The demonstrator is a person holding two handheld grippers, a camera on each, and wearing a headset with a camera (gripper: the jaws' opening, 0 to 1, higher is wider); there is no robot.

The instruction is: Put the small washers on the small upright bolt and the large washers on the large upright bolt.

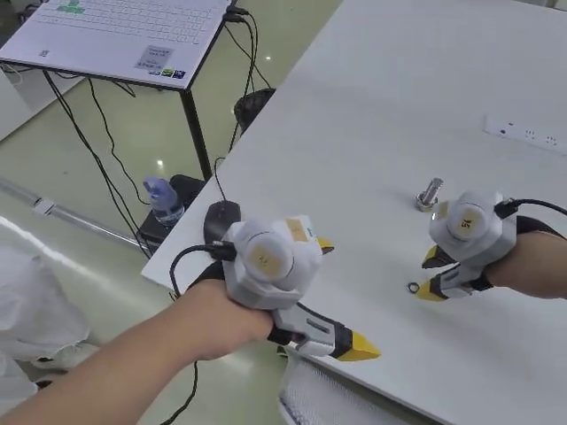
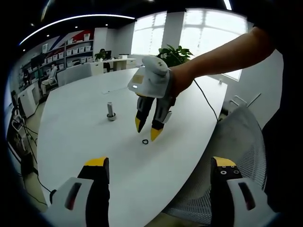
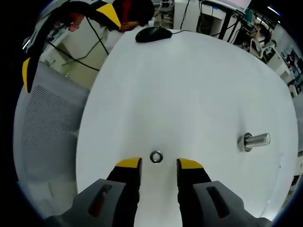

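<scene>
Barely visible washer (image 1: 413, 287) beside right gripper (image 1: 431, 275)

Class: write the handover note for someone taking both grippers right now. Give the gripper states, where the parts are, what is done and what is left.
The left gripper is open and empty, held by the near edge of the table.
The right gripper is open, tips down at the washer, one jaw to each side, not gripping.
The washer lies flat on the table, apart from the upright bolt.
Done: nothing I can confirm. The bolt's base is too small to read.
Left: grip this washer, lift it and thread it on the matching bolt. I cannot tell this bolt's size class.
</scene>
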